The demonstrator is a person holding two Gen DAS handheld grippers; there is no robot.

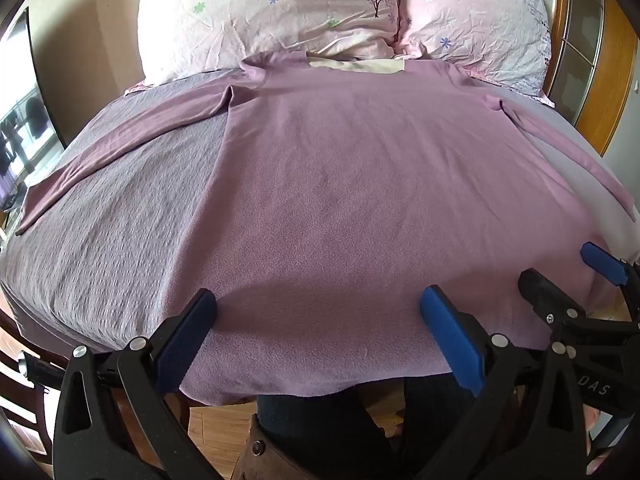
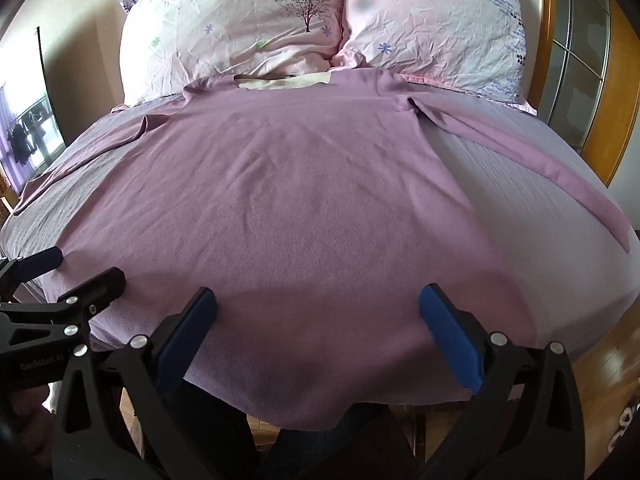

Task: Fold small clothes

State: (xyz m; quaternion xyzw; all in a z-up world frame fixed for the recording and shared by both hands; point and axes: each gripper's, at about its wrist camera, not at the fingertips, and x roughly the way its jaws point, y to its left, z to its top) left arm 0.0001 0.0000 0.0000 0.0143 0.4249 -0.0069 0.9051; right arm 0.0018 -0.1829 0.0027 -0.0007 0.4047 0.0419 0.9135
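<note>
Fingers of the left gripper (image 1: 318, 316) and right gripper (image 2: 318, 316) are gaping wide, grasping nothing, hovering over the hem of the mauve shirt (image 1: 352, 184), which is lying spread flat on the bed (image 1: 100, 216), collar toward the pillows (image 1: 272, 12).

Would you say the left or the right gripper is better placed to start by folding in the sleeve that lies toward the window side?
Left, probably. The left gripper, open over the hem of the mauve long-sleeved shirt, is nearer that outstretched sleeve; the open right gripper sits toward the opposite sleeve.
</note>
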